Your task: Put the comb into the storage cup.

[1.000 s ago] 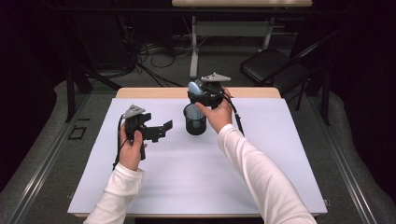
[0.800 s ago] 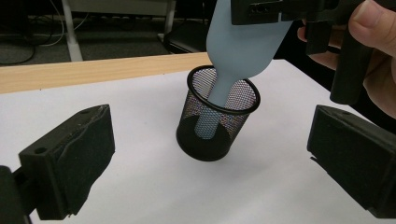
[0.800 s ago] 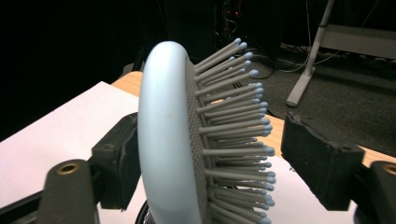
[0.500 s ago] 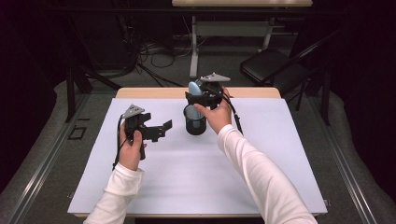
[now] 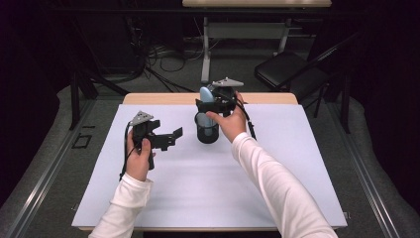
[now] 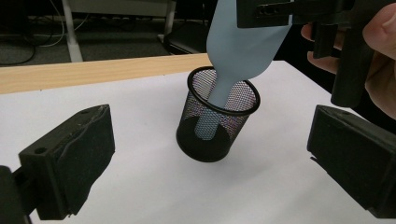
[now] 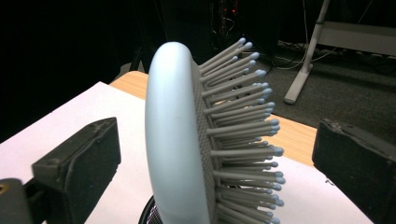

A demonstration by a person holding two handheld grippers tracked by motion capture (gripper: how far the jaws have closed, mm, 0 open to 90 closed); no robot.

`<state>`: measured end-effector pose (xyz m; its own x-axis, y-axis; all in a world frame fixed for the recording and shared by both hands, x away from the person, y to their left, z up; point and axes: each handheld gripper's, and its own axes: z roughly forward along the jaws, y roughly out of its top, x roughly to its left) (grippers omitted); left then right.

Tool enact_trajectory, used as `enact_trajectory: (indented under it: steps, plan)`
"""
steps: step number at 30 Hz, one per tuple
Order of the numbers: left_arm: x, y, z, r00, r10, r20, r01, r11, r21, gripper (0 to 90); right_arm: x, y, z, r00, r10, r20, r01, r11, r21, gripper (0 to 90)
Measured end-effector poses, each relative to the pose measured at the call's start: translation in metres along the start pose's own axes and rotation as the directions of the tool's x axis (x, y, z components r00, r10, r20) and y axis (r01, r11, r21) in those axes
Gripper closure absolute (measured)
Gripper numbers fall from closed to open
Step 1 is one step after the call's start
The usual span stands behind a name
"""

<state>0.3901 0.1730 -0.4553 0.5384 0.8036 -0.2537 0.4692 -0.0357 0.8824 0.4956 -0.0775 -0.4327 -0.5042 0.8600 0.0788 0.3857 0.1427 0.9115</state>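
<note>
Surface: white table (image 5: 198,188), dark room.
Hairbrush (image 7: 182,140): handle down in mesh cup (image 6: 217,121).
Right gripper (image 5: 214,105): jaws just opened, clear of brush head.
Left gripper (image 5: 171,138): open, empty.
Technique: lift straight up, avoiding bristles.

Bright even light on the white table (image 5: 208,198), dark surroundings, soft faint shadows, close views slightly blurred

No readable text, label, brand, number or sign anywhere: none on hairbrush (image 7: 173,140), mesh cup (image 6: 217,121), grippers, table cover (image 5: 198,188).
</note>
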Motion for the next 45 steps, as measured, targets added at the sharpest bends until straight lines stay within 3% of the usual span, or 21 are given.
enact_trajectory:
  steps: [12, 23, 45]
  plan:
    - [0.0, 0.0, 0.0, 1.0, 0.0, 0.002, 0.0, 1.0, 0.0, 1.1, 0.0, 0.0, 0.0, 0.9994, -0.012, 0.033, 0.011, 1.0, 0.026, 0.0]
    - [-0.001, 0.0, 0.0, 1.0, -0.001, 0.006, 0.001, 1.0, -0.003, 1.1, -0.001, 0.002, -0.005, 0.9999, -0.015, 0.006, 0.015, 0.999, 0.035, 0.0]
    - [-0.002, -0.001, 0.001, 1.0, 0.002, 0.009, -0.002, 1.0, 0.002, 1.1, -0.004, 0.005, -0.01, 0.9998, -0.019, 0.006, 0.019, 0.999, 0.028, 0.0]
